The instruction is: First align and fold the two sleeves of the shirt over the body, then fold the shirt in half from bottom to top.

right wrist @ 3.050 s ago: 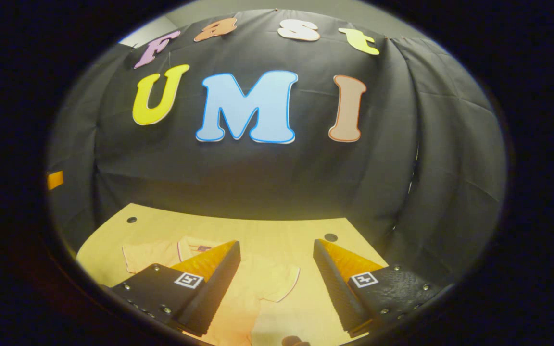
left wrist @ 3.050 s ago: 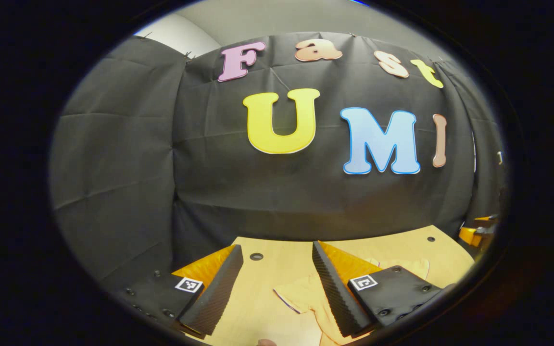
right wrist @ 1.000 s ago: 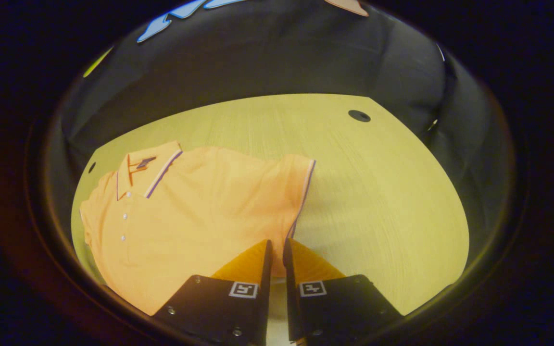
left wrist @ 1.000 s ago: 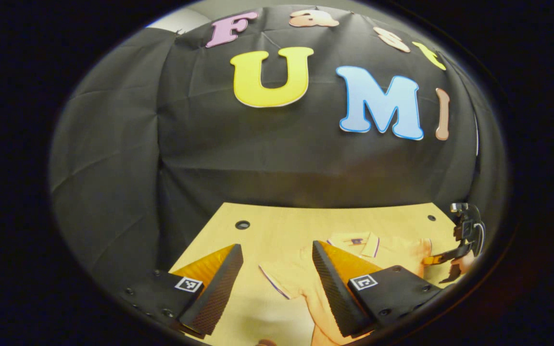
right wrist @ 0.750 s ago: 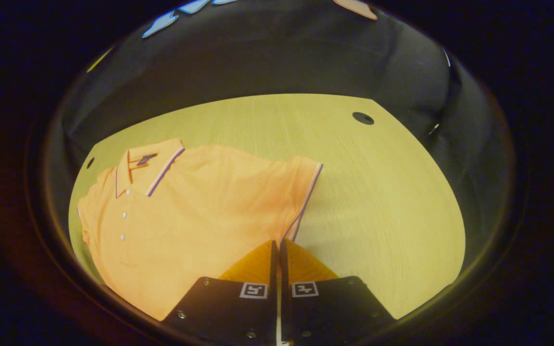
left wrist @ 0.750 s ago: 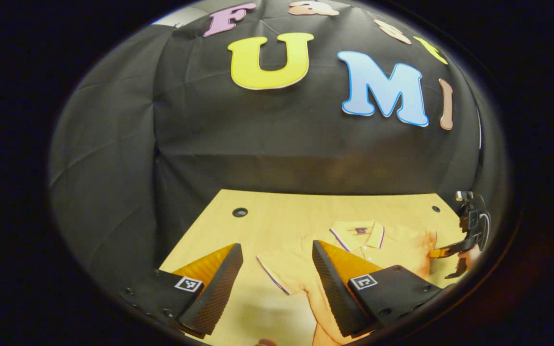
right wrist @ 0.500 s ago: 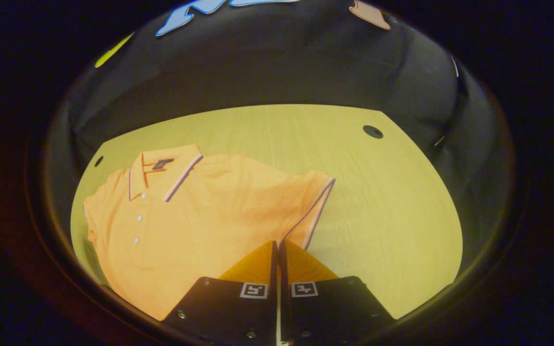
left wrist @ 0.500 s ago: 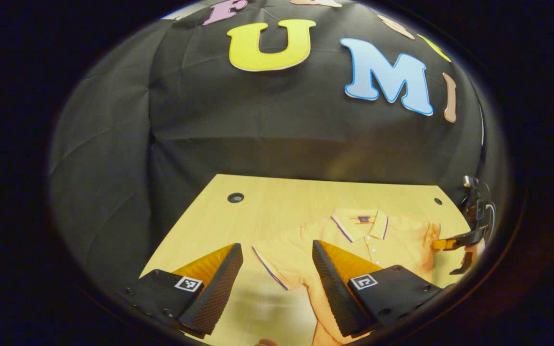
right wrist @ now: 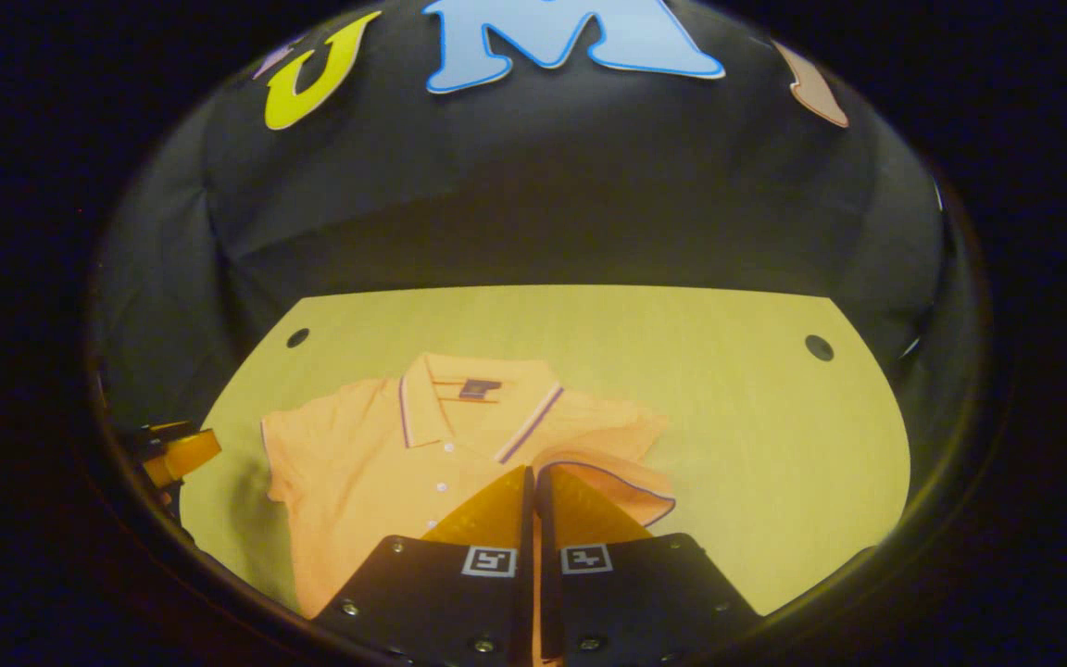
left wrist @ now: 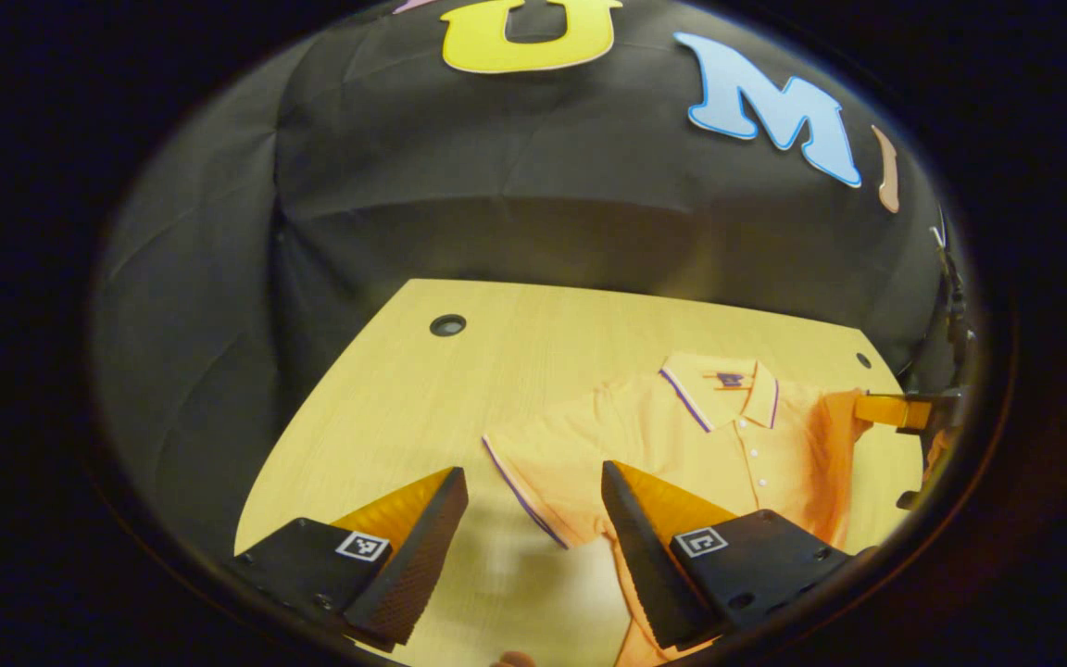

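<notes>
An orange polo shirt [left wrist: 682, 435] [right wrist: 376, 472] lies face up on the wooden table [left wrist: 496, 371], collar toward the wall. My left gripper [left wrist: 531, 474] is open above the table, and the striped hem of one sleeve [left wrist: 520, 486] lies between its fingers, apart from them. My right gripper [right wrist: 533, 474] is shut on the other sleeve [right wrist: 612, 482], whose hem is lifted and curls over the shirt's shoulder. In the left gripper view the right gripper [left wrist: 895, 409] shows at the far right, holding that raised sleeve [left wrist: 834, 417]. The left gripper [right wrist: 177, 454] shows at the left edge of the right gripper view.
The table [right wrist: 728, 417] has round cable holes near its back corners [left wrist: 447, 324] [right wrist: 818, 347]. Black cloth walls close in behind and to both sides. Bare wood stretches beyond the shirt's collar and beside each sleeve.
The right gripper, shut on the sleeve, has lifted it and swung it in over the shirt's body. The left gripper has tipped down toward the other sleeve and stays open.
</notes>
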`<state>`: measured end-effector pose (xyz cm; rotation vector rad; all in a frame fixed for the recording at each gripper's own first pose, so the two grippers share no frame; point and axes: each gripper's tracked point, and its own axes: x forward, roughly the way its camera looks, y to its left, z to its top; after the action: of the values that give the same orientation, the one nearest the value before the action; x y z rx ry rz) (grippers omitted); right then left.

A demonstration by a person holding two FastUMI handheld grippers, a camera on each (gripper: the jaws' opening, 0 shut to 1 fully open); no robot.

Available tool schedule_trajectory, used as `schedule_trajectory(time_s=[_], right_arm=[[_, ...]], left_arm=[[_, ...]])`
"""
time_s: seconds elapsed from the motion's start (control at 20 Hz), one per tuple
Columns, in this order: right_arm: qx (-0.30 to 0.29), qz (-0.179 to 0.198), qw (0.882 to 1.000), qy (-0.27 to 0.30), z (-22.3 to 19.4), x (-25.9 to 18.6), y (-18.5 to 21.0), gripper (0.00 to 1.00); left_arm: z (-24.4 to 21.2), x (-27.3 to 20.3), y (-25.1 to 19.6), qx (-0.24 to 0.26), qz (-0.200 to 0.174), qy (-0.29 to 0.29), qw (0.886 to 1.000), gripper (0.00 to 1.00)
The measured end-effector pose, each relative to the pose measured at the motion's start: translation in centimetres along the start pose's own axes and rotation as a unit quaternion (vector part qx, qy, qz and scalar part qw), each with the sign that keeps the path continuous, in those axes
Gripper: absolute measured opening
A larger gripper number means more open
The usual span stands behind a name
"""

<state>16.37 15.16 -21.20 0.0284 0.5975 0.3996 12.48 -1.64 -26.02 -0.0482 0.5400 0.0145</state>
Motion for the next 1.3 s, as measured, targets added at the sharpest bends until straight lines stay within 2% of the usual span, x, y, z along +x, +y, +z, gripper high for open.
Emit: schedule_trajectory(time_s=[0.15,0.45,0.55,0.75,0.85,0.95,1.0,1.05,1.3], right_arm=[[-0.018,0.035,0.999,0.005,-0.1,0.3,3.8,0.04],[-0.042,0.080,0.995,0.045,-2.2,1.2,8.4,0.04],[-0.050,0.079,0.993,0.065,-3.7,2.3,8.9,0.04],[-0.066,0.052,0.990,0.109,-5.6,3.1,8.3,0.03],[-0.061,0.058,0.989,0.121,-6.0,2.8,8.6,0.05],[-0.058,0.065,0.987,0.136,-6.7,2.7,9.1,0.51],[-0.060,0.063,0.987,0.135,-6.8,2.8,9.1,0.63],[-0.063,0.063,0.987,0.134,-6.6,2.6,9.2,0.66],[-0.066,0.068,0.988,0.124,-6.2,1.8,9.8,0.68]], left_arm=[[-0.9,1.5,-0.1,-0.003,-0.001,0.015,1.000,0.94],[-3.1,4.0,-0.3,-0.024,-0.006,0.049,0.998,0.95],[-3.8,4.6,-0.2,-0.031,-0.006,0.060,0.998,0.95],[-4.9,5.7,-0.2,-0.037,-0.005,0.076,0.996,0.95],[-5.0,6.1,-0.2,-0.037,-0.005,0.078,0.996,0.97],[-5.3,6.4,-0.3,-0.035,-0.005,0.083,0.996,0.95],[-5.3,6.4,-0.2,-0.036,-0.005,0.085,0.996,0.95],[-5.4,6.5,-0.2,-0.037,-0.004,0.087,0.996,0.95],[-6.5,7.1,-0.2,-0.043,0.002,0.104,0.994,0.95]])
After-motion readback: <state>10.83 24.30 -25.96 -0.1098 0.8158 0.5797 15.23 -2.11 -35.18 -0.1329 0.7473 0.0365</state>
